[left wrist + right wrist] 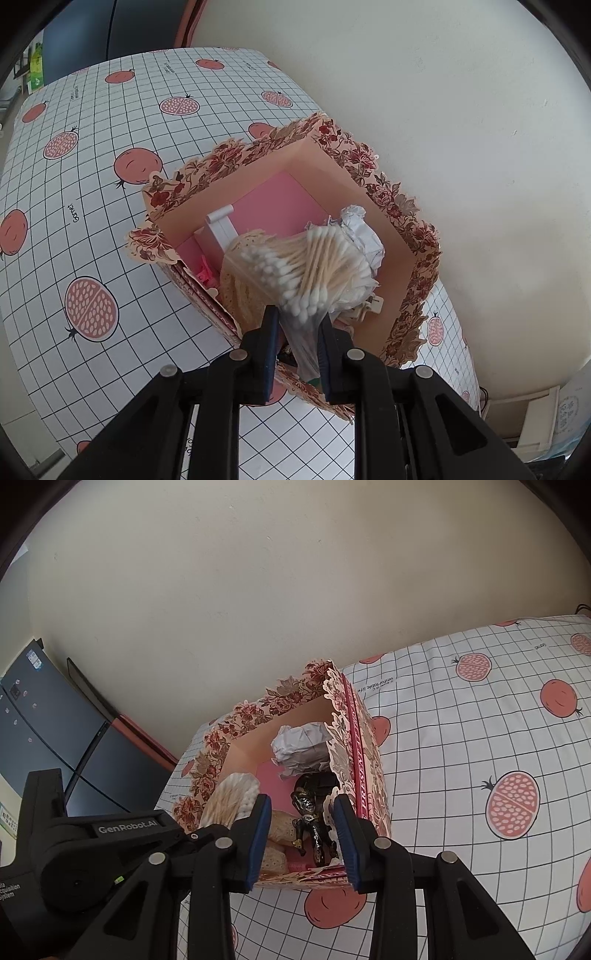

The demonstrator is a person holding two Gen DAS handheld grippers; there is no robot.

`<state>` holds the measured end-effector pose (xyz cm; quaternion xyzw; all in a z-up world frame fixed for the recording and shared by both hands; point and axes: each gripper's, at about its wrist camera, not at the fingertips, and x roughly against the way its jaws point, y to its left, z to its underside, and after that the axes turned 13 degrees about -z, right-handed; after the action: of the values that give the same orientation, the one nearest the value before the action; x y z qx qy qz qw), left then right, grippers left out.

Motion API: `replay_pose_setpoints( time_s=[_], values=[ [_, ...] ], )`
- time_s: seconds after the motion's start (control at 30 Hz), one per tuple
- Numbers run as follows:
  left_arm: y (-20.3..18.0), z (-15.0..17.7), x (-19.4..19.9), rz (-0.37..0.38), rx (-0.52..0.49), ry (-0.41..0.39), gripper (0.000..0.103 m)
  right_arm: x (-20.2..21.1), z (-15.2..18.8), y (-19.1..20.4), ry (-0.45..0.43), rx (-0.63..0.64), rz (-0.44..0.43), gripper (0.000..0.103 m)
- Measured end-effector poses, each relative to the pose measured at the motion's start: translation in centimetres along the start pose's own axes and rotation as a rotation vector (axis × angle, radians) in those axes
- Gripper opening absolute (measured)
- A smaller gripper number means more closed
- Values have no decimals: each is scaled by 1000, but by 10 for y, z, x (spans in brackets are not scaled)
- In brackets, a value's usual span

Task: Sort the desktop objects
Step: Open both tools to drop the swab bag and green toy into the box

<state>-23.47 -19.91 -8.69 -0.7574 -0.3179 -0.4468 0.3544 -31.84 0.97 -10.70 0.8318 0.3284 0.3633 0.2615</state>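
A floral cardboard box [351, 155] stands open on the pomegranate-print tablecloth [92, 221]. My left gripper [297, 317] is shut on a clear bag of cotton swabs [314, 266] and holds it over the box opening. Inside the box lie a crumpled white paper ball [364, 232], a white plastic piece [221, 229], a pink clip [204, 275] and a beige lace item [236, 291]. In the right wrist view my right gripper [301, 806] is open and empty above the box [354, 738], over a black figurine [310, 812]. The swabs [232, 797] and paper ball [299, 746] show there too.
The box sits near the table's edge against a cream wall [443, 110]. The other hand-held gripper body [92, 834] fills the lower left of the right wrist view. A dark blue cabinet [55, 738] stands beyond the table. The tablecloth [480, 738] spreads to the right of the box.
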Motion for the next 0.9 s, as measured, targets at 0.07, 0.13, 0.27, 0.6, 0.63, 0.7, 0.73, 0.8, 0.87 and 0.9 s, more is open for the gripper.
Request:
replay_pose_setpoints(
  time_s=[0.07,0.13,0.27,0.6,0.63,0.7,0.73,0.8,0.87,0.9],
  values=[
    [-1,0,0,-4,-3,0,20,0,0,-1,1,-1,0,39],
    [-1,1,-1,-7,-3,3,20,0,0,0,0,-1,-1,39],
    [-2,0,-2,-10,-7,8,25,0,0,-1,1,-2,-2,39],
    [-5,0,1,-11,-19,9,33,2,1,-4,4,-16,-7,39],
    [-6,0,3,-13,-23,5,34,2,0,-3,5,-14,-5,39],
    [-7,1,4,-15,-29,5,35,3,0,-3,6,-9,-4,39],
    [-8,1,4,-16,-30,7,35,4,0,-3,5,-9,-5,39],
    [-8,1,5,-19,-29,8,35,6,0,-2,4,-8,-10,39],
    [-10,2,7,-22,-33,8,35,9,-1,-1,-2,-3,-13,39],
    [-11,3,8,-22,-38,6,35,10,-1,0,-5,-2,-14,39]
  ],
)
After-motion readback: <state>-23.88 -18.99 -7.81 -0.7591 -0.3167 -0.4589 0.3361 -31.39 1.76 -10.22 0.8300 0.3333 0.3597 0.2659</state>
